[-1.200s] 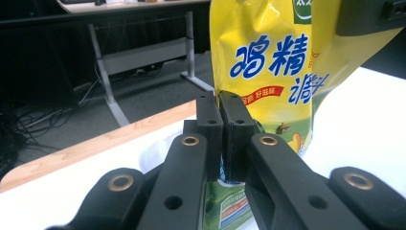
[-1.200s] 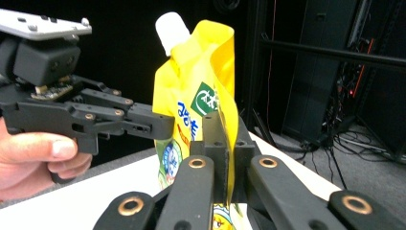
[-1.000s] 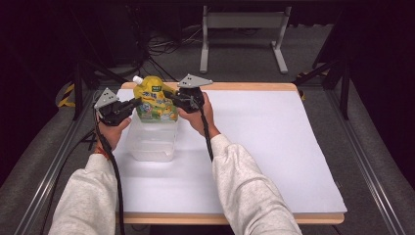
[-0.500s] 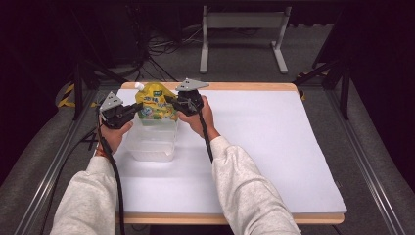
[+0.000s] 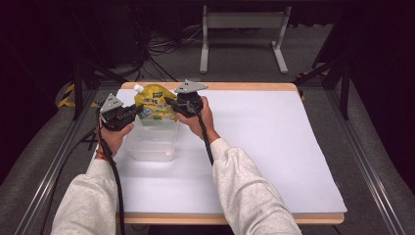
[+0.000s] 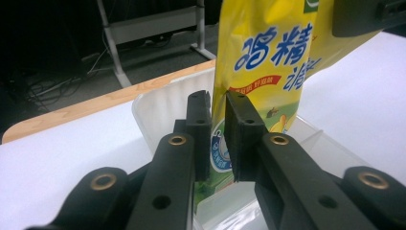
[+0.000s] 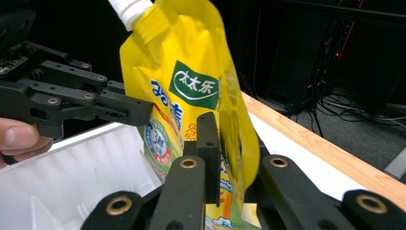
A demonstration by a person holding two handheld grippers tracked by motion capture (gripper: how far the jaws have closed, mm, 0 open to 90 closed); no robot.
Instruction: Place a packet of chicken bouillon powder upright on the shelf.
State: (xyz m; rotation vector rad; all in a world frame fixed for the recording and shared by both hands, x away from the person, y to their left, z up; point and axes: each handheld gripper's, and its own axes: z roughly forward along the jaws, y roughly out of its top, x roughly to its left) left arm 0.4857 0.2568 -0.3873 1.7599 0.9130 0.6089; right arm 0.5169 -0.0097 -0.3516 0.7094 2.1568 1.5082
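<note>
Yellow spouted plastic pouch [image 5: 154,104] upright in clear plastic tub [image 5: 152,142] at counter's [image 5: 274,147] far-left. Left gripper [image 6: 218,132] and right gripper [image 7: 225,143] jaws just easing apart, pouch edges between them, grip uncertain.

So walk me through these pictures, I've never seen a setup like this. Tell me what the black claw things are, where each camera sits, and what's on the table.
There is no robot here: a person at a table holds a black two-jaw gripper in each hand. The high view looks down from above the person's side. It shows the left gripper and the right gripper on either side of a yellow spouted pouch. The pouch stands upright over a clear plastic container, which sits on the white sheet covering the wooden table. The other two pictures come from cameras riding on each gripper, looking along its jaws. Both grippers' jaws have just been opening, with the pouch's edges between them. The left jaws show a slight gap.
</note>
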